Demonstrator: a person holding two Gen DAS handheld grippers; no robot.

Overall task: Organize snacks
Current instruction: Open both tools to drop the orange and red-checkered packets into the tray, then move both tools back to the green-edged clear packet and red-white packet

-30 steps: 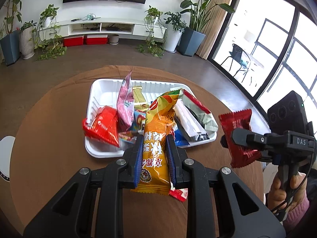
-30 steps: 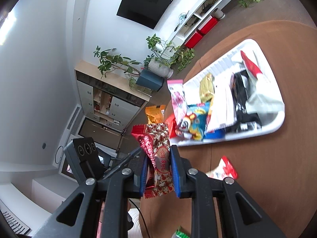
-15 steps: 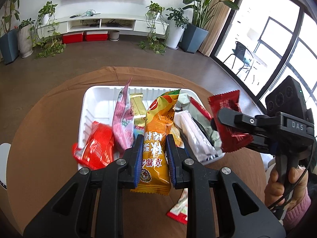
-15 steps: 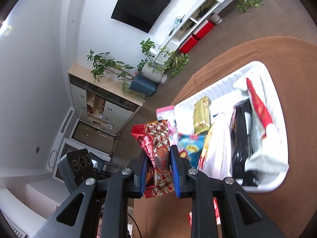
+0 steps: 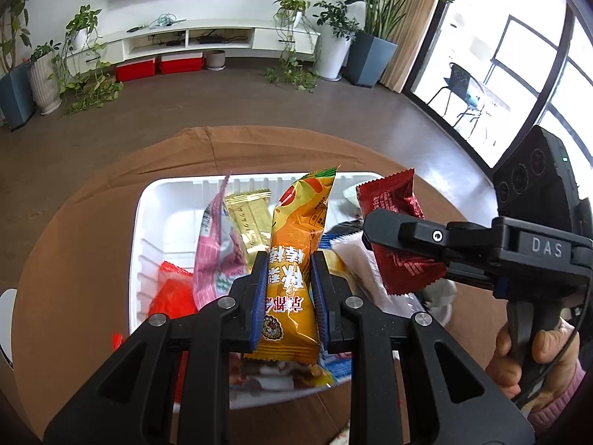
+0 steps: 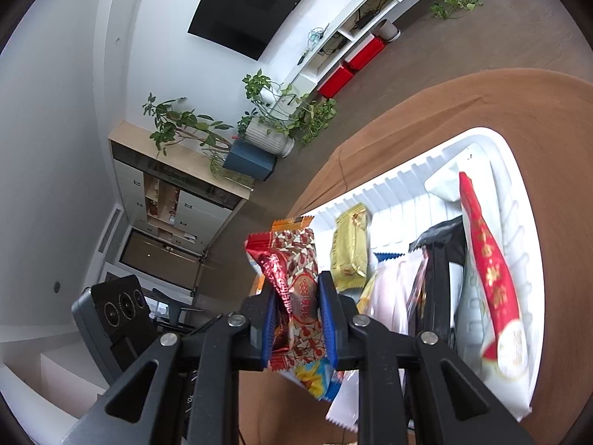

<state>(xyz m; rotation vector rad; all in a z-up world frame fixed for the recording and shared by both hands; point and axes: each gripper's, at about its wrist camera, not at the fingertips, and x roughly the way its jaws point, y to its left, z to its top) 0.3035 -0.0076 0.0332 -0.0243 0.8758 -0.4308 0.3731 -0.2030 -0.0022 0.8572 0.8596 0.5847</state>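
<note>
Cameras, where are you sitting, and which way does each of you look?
Left wrist: sits on the left claw, looks along it over the white tray toward the TV wall; shows the claw pinching the orange packet and the person's hand.
Right wrist: sits on the right claw, tilted, looks across the tray; shows the claw pinching the red packet.
Shared: tray, gold packet, both packets.

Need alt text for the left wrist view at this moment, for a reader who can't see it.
The left gripper holds an orange snack packet upright over a white tray filled with mixed snacks on a round brown table. At right, the right gripper grips a dark red packet above the tray.
</note>
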